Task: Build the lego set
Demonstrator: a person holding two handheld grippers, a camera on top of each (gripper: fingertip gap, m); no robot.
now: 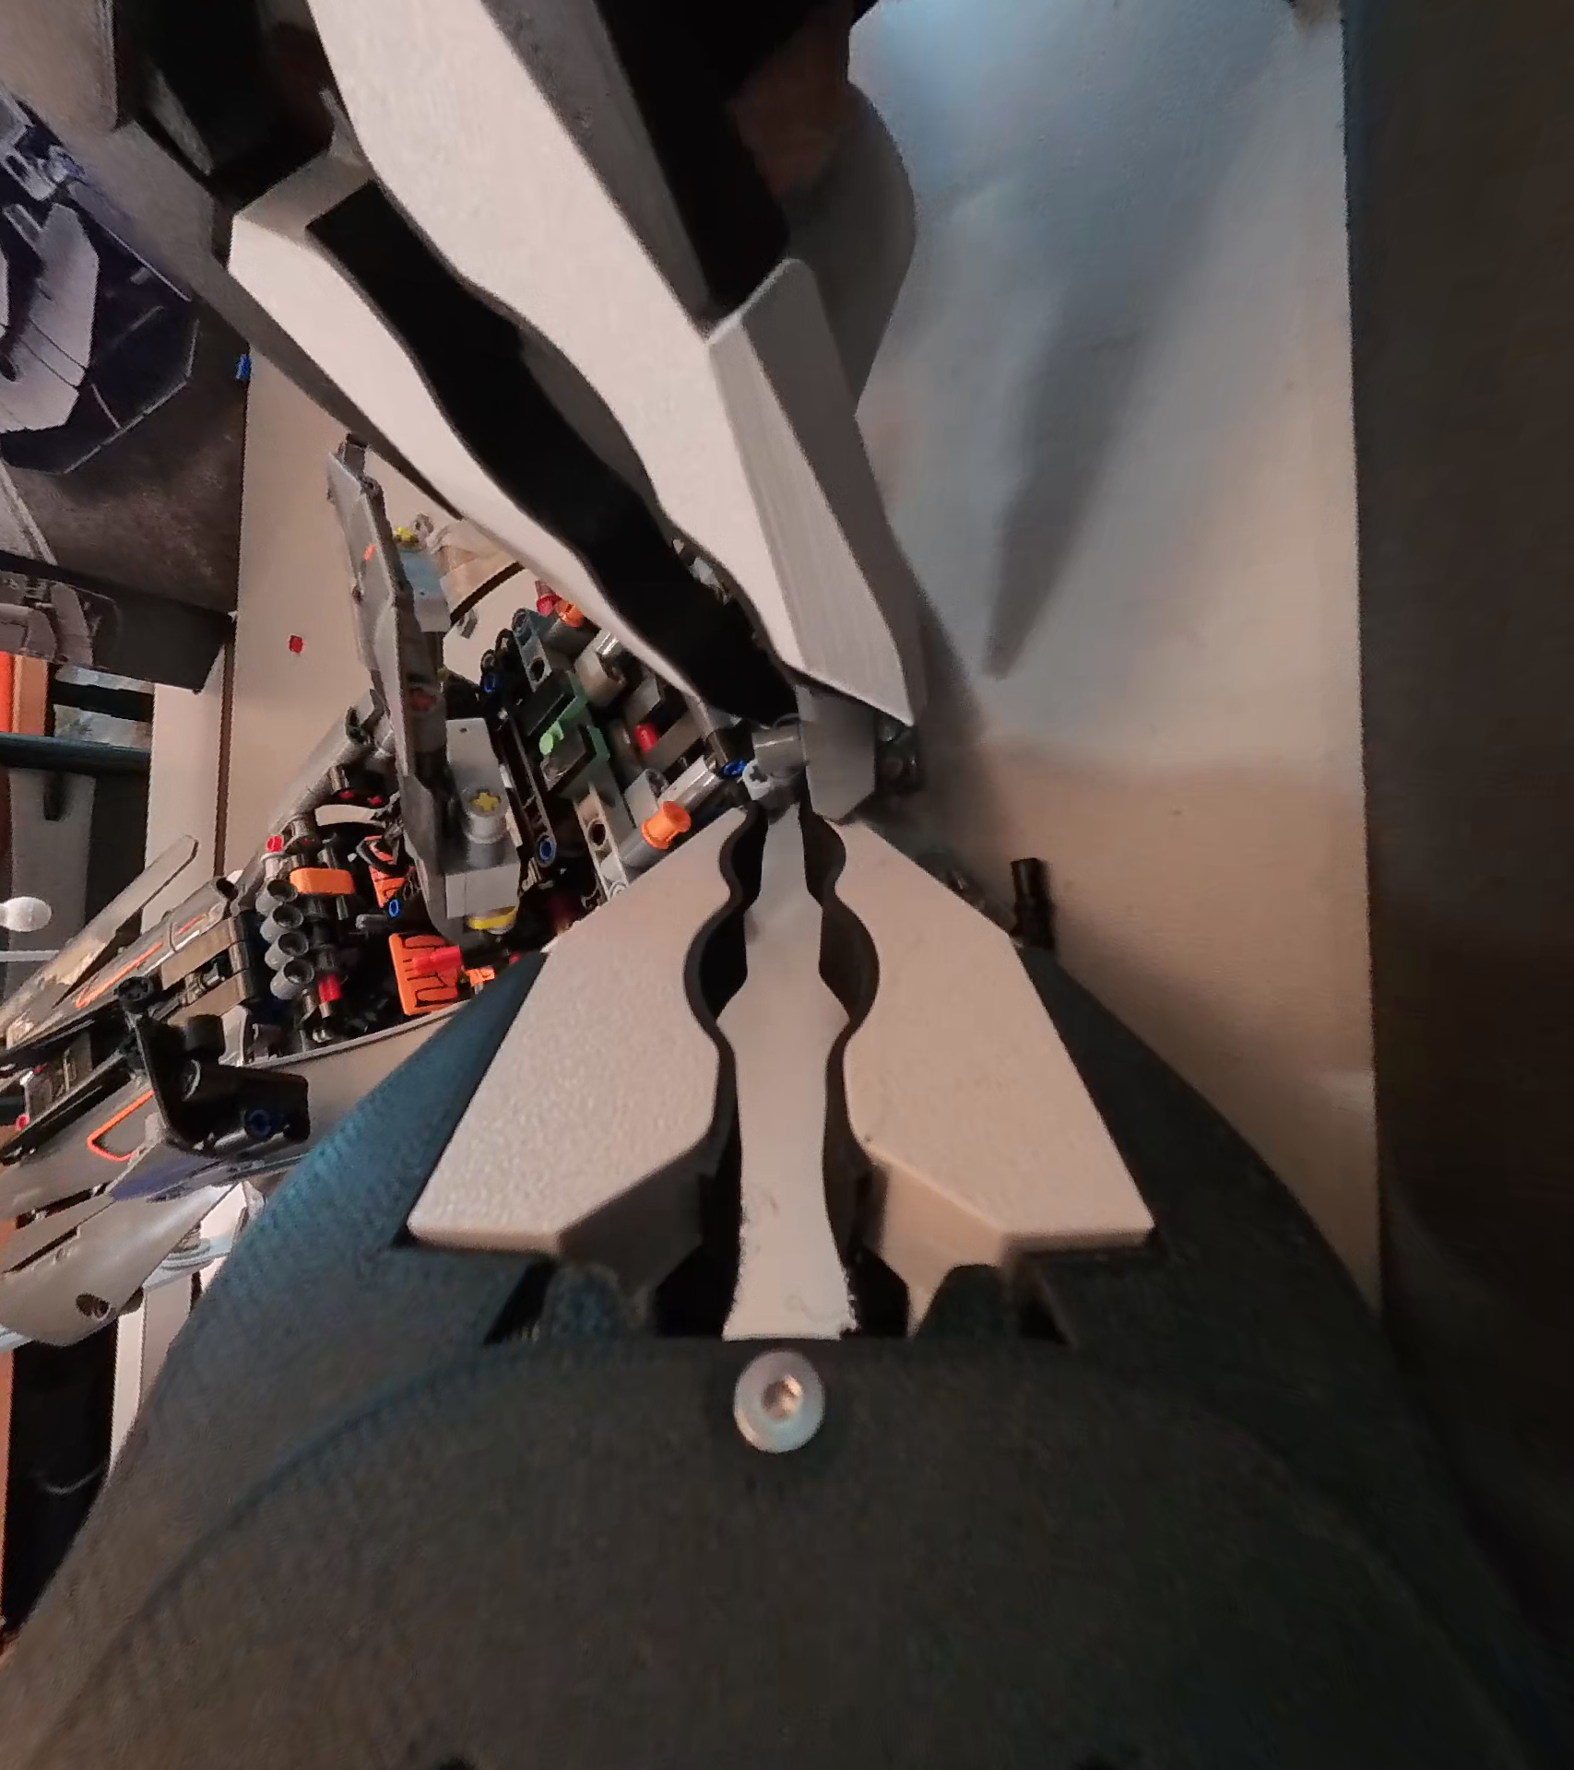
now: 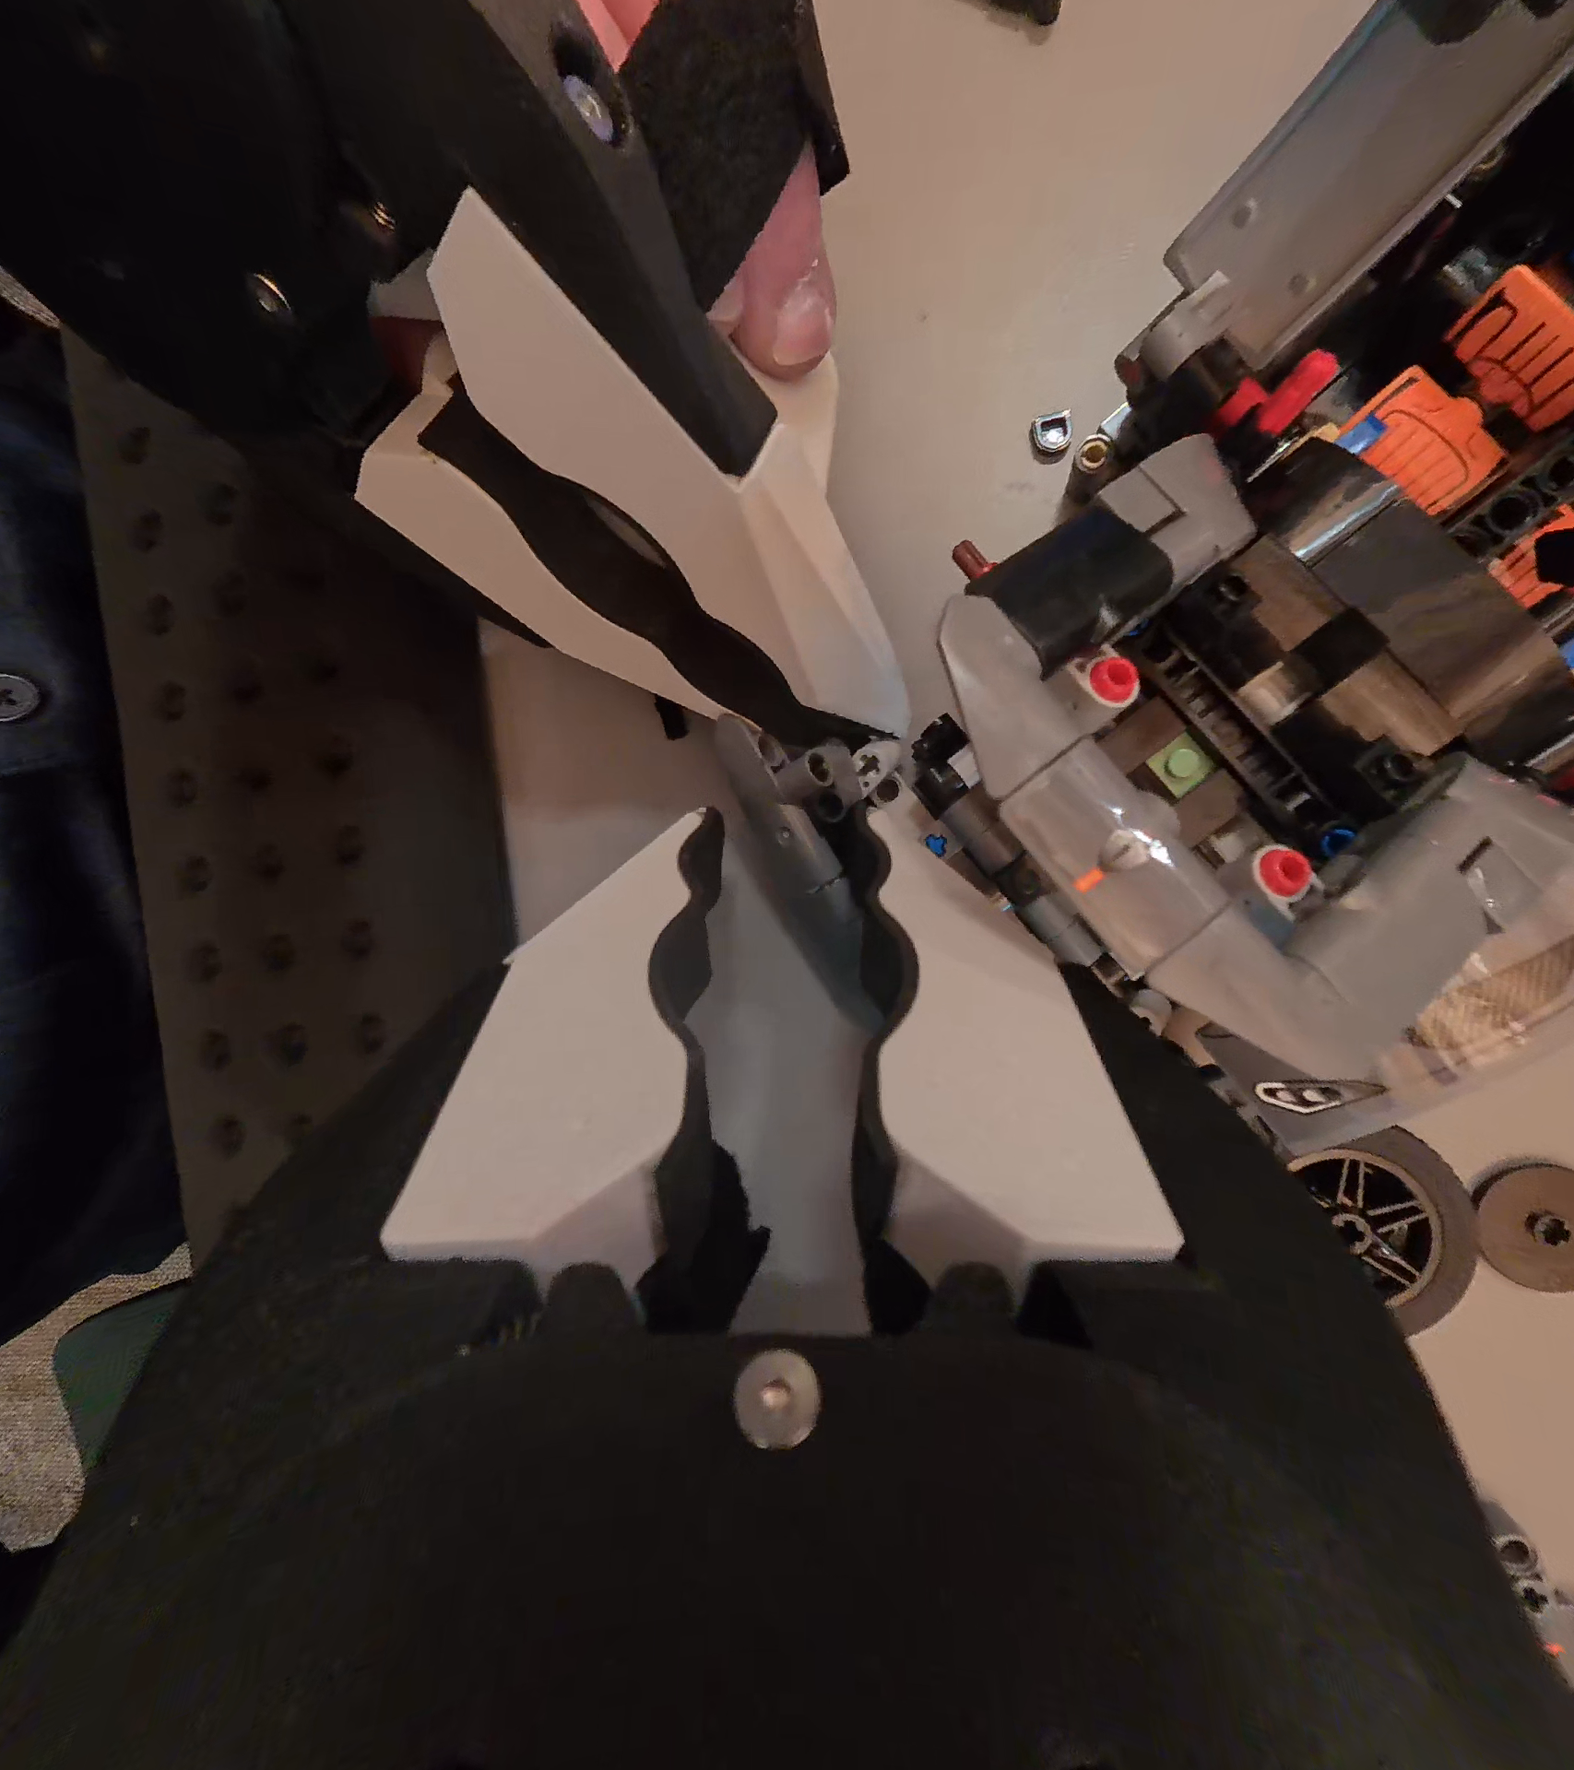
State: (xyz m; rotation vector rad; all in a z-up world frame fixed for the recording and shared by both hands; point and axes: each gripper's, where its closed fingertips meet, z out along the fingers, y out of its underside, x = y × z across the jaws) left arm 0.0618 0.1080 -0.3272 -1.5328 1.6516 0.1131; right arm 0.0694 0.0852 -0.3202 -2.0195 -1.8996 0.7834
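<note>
right tongs (image 2: 797,814) pinching grey panel (image 2: 787,824) (long axis along fingers), left tongs (image 1: 778,814) seemingly pressed together

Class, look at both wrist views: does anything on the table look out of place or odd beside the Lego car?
Yes. A loose black disc lies flat on the table beside the car's fitted wheel, not mounted. Small stray pieces lie scattered near the Lego car. Nothing looks broken or spilled.

The lego car (image 2: 1290,728) sits on the pale table, partly built. It is grey and black with orange, red and blue bits inside. A small grey lego piece (image 2: 802,814) is just beside its end.
</note>
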